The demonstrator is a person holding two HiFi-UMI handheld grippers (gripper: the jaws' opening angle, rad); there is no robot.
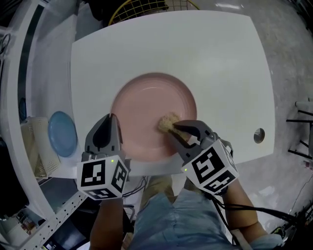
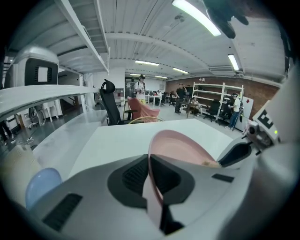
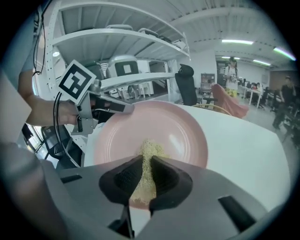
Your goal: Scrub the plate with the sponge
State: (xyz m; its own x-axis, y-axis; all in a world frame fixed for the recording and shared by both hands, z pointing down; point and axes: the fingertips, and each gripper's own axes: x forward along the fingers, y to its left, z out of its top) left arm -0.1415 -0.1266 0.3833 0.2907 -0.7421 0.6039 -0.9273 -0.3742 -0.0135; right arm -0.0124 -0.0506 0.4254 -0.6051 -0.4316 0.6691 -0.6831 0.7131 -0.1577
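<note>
Plate [image 1: 154, 114], pink, lies mid-table [image 1: 225, 63], its near-left rim pinched by the left gripper [image 1: 112, 119]. The right gripper [image 1: 177, 128] squeezes the sponge [image 1: 167, 122] against its near-right inside. Hard strokes could likely slide the rim free or drag the sponge loose. The plate holds only the sponge. What the far wire basket [image 1: 146, 7] holds cannot be told.

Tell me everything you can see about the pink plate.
The pink plate is round, pale and smooth, with a shallow well and a broad raised rim. It sits on the white table near the front edge. The left tool is shut on its near left rim; the yellowish sponge, gripped by the right tool, rests on its well.
</note>
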